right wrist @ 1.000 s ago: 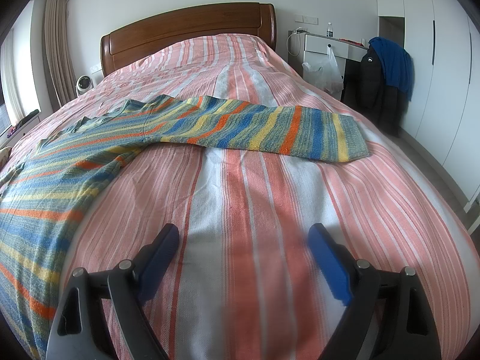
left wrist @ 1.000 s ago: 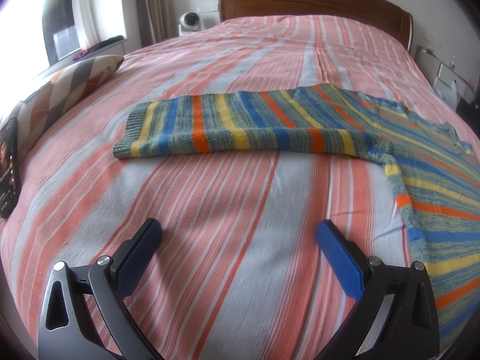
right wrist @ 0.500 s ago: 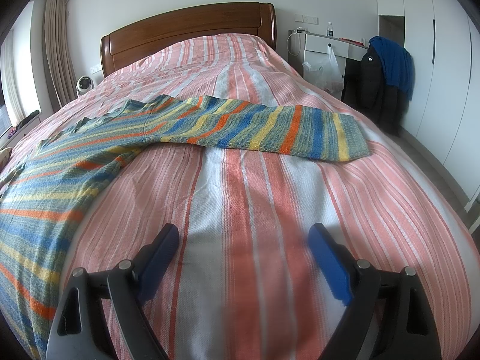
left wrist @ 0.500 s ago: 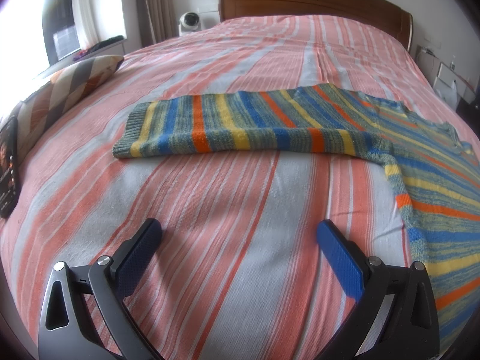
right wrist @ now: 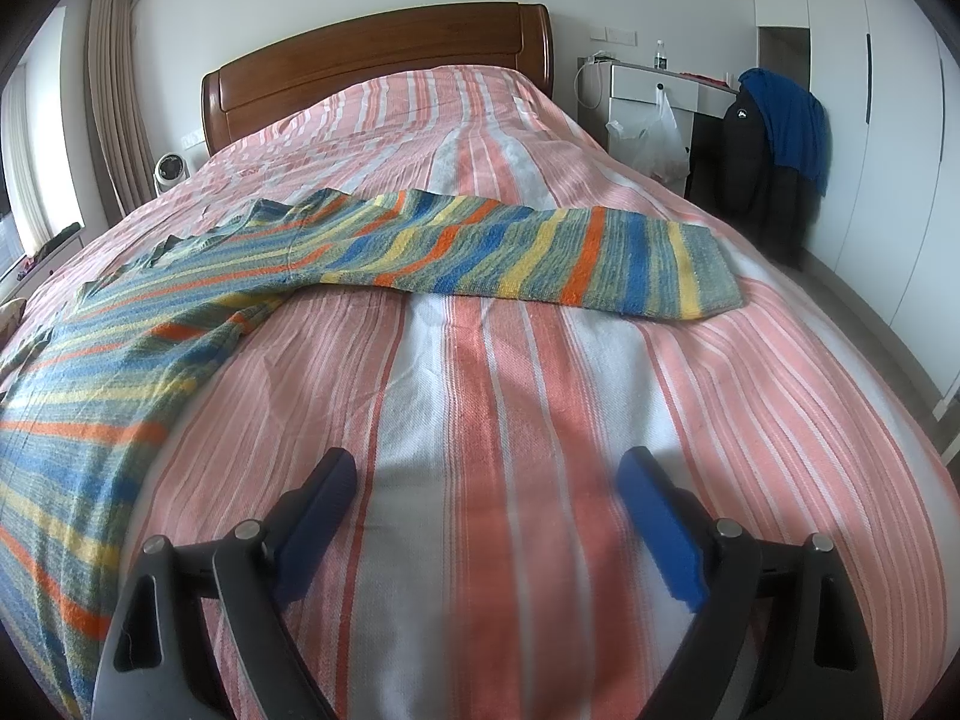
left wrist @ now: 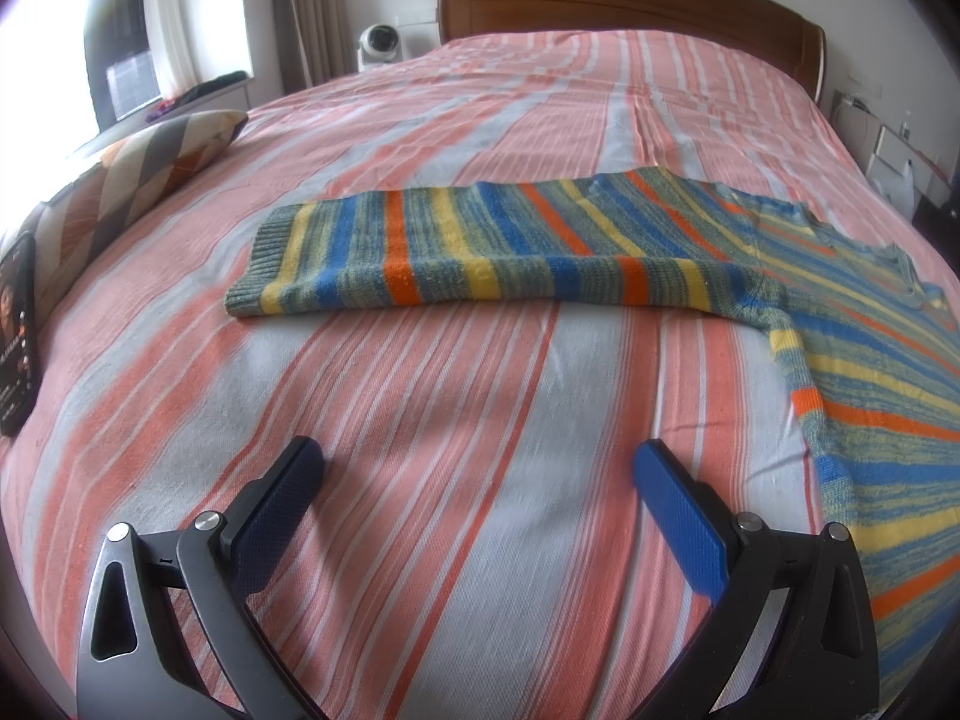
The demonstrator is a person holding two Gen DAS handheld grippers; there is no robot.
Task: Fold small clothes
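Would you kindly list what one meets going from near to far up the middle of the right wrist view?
Right gripper, open over bare bedspread → outstretched sleeve of the striped sweater → more bedspread → wooden headboard.

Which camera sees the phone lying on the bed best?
The left wrist view. The phone shows at its far left edge, dark, beside the patterned pillow. The right wrist view does not show it at all; it looks toward the bed's other side.
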